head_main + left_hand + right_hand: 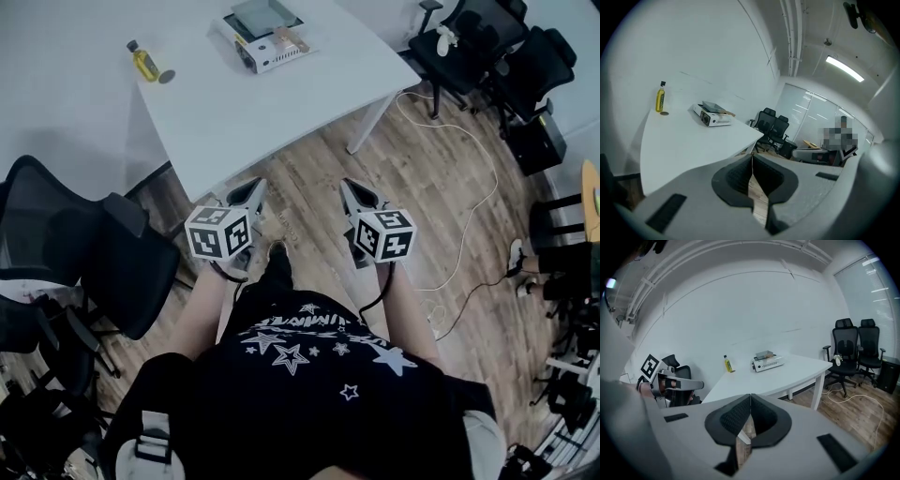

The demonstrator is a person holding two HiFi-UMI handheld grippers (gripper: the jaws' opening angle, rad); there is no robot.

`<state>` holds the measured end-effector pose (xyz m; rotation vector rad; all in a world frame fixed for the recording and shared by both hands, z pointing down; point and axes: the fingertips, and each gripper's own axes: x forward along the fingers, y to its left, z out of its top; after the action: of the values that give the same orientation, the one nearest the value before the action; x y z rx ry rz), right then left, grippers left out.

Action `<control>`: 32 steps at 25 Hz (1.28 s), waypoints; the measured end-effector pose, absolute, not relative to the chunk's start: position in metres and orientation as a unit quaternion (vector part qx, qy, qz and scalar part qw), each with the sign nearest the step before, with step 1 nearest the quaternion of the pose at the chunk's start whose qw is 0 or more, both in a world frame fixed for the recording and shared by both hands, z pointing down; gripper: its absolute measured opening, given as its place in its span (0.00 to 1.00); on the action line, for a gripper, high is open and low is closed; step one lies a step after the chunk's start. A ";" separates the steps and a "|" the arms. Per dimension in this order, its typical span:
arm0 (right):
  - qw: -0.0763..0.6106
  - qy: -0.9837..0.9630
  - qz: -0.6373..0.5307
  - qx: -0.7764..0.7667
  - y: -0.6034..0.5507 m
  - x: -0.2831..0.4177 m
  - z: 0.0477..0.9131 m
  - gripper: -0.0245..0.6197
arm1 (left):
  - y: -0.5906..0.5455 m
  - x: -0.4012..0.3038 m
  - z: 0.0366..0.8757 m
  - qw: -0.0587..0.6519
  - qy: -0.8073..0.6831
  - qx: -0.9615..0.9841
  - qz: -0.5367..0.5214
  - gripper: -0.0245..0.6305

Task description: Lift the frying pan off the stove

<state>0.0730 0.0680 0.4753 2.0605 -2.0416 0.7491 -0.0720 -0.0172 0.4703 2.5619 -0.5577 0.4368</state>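
Observation:
A white portable stove (269,45) stands at the far side of the white table (216,103), with a grey square frying pan (262,16) on top and its brown handle pointing right. The stove (712,118) and the pan (712,107) appear small and far off in the left gripper view, as do the stove (768,363) and pan (764,355) in the right gripper view. My left gripper (251,192) and right gripper (352,190) hang side by side over the wooden floor, short of the table's near corner. Both are shut with nothing between the jaws (751,157) (750,397).
A yellow oil bottle (143,61) with its cap beside it stands at the table's left end. Black office chairs crowd the left (84,244) and the far right (487,47). A white cable (469,216) loops over the floor by the table leg (370,122).

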 end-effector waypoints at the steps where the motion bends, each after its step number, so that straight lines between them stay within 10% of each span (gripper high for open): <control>1: 0.074 -0.678 0.250 0.687 0.056 0.079 0.475 0.05 | -0.030 -0.067 0.469 0.240 -0.204 0.936 0.159 0.06; 32: 0.091 -0.658 0.284 0.692 -0.139 0.140 0.488 0.05 | -0.221 -0.016 0.497 0.302 -0.189 0.922 0.154 0.06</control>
<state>0.1398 -0.1391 0.4882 2.0555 -1.9545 0.8426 -0.0163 -0.2211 0.4975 2.4436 -0.5003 0.4084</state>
